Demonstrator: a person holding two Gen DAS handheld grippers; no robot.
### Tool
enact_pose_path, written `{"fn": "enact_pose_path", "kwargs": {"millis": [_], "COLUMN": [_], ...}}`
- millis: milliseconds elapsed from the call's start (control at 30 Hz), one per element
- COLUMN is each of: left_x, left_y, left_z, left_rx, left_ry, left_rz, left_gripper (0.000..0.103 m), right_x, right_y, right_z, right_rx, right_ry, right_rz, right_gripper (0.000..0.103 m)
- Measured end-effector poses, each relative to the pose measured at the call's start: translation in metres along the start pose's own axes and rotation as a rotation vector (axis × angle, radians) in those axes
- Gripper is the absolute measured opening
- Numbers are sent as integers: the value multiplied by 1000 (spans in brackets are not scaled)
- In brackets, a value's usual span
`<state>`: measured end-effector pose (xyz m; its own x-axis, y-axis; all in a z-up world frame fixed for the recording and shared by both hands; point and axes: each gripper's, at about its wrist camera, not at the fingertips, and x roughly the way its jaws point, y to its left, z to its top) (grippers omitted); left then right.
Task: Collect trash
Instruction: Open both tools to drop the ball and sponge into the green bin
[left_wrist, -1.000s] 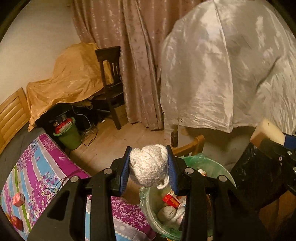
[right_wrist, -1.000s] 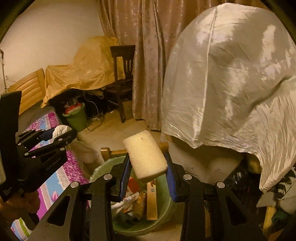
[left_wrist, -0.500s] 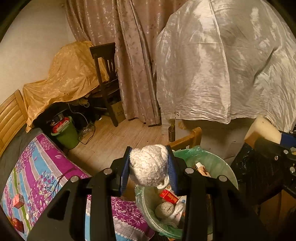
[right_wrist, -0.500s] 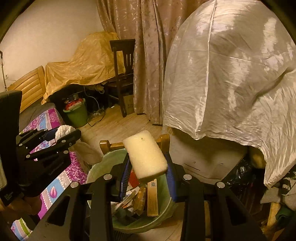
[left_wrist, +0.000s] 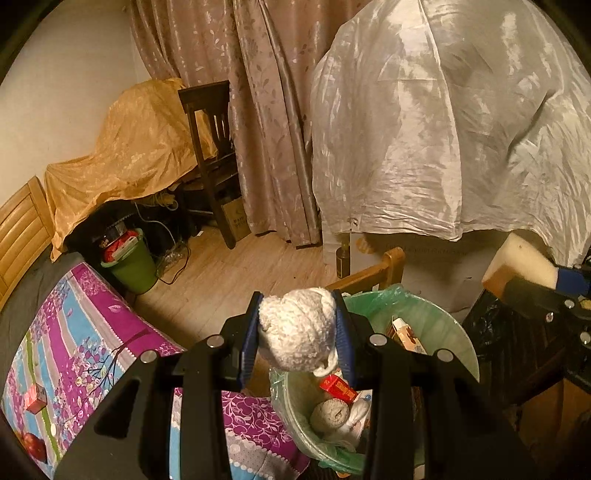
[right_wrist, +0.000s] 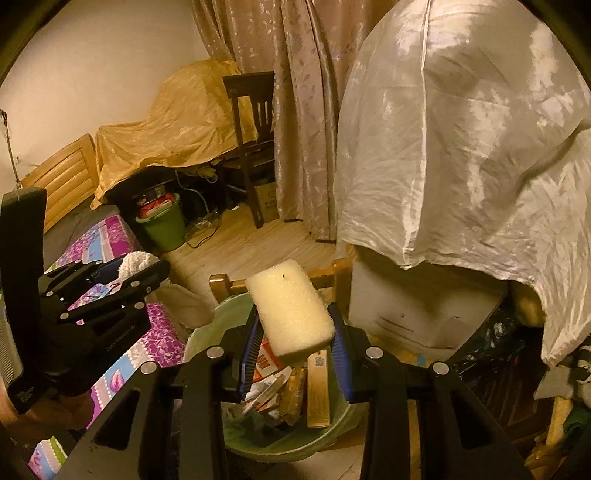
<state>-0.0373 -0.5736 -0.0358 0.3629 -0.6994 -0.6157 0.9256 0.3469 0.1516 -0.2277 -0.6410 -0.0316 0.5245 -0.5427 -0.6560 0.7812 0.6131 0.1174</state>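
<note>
My left gripper (left_wrist: 297, 334) is shut on a white fluffy ball of cloth (left_wrist: 295, 338), held just above the near rim of a pale green trash bin (left_wrist: 436, 325) with a bag liner. Boxes, wrappers and another pale ball lie inside the bin. My right gripper (right_wrist: 293, 339) is shut on a cream foam sponge block (right_wrist: 290, 308), which sticks up slanted over the same bin (right_wrist: 207, 332). The left gripper with its ball (right_wrist: 135, 262) shows at the left of the right wrist view; the sponge (left_wrist: 517, 264) shows at the right of the left wrist view.
A bed with a purple and blue flowered cover (left_wrist: 74, 350) lies left of the bin. A wooden chair frame (left_wrist: 388, 264) stands behind it. Further back are a small green bin (left_wrist: 133, 264), a dark chair (left_wrist: 210, 155), curtains and a large white-draped shape (left_wrist: 443, 129).
Both views have tipped a little further down over the bin, so more of its inside shows. Both grippers keep their hold on the ball and the sponge.
</note>
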Motion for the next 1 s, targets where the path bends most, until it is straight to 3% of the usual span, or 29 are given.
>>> {"fn": "enact_pose_path", "kwargs": {"millis": [500, 567, 633, 667, 700, 867, 1000], "left_x": [11, 12, 17, 19, 20, 25, 21], "left_y": [-5, -5, -8, -10, -10, -10, -10], "left_z": [-8, -7, -7, -9, -10, -19, -19], "left_rx": [9, 8, 27, 41, 49, 48, 51], "left_ry": [24, 27, 49, 56, 59, 87, 84], "left_rz": [-15, -48, -81, -79, -79, -89, -96], "left_gripper": [35, 36, 40, 41, 41, 41, 41], "right_x": [14, 17, 21, 22, 22, 22, 16], "right_y": [-7, -5, -2, -2, -3, -11, -8], "right_z": [-4, -4, -5, -5, -5, -8, -17], "right_rx": [43, 31, 19, 22, 24, 50, 37], "right_ry": [35, 47, 54, 48, 43, 40, 24], "right_rz": [60, 78, 75, 72, 70, 55, -4], "right_gripper": [36, 37, 45, 59, 61, 61, 61]}}
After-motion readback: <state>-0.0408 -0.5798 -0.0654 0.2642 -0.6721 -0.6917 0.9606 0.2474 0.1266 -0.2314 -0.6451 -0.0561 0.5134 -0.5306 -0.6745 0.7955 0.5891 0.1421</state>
